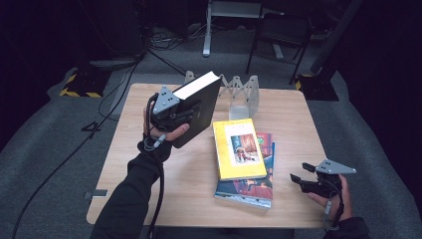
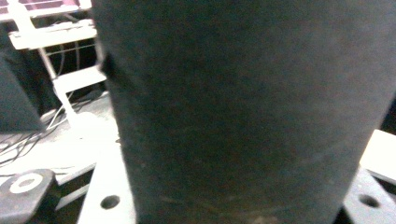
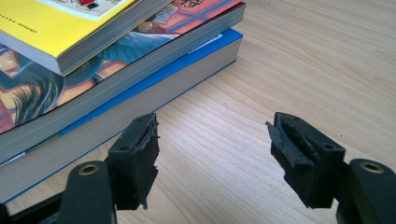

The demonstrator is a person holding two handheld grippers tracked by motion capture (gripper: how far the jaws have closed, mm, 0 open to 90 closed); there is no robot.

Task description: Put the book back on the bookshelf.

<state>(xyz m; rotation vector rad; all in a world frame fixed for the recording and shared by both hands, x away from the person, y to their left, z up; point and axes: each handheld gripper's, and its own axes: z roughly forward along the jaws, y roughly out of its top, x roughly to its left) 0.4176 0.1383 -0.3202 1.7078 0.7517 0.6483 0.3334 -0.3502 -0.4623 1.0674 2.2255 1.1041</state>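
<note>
left gripper [image 1: 181,113] pinches black book [image 1: 196,107], lifted at 11 o'clock | right gripper [image 1: 300,178] jaws spread, idle at 4 o'clock | keep the pinch firm and book upright toward rack [image 1: 244,92] at 12 o'clock

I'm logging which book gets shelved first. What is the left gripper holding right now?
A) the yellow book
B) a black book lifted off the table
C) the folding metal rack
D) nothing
B: in the high view the left gripper clamps the black book in the air, while the yellow book lies on the stack.
</note>
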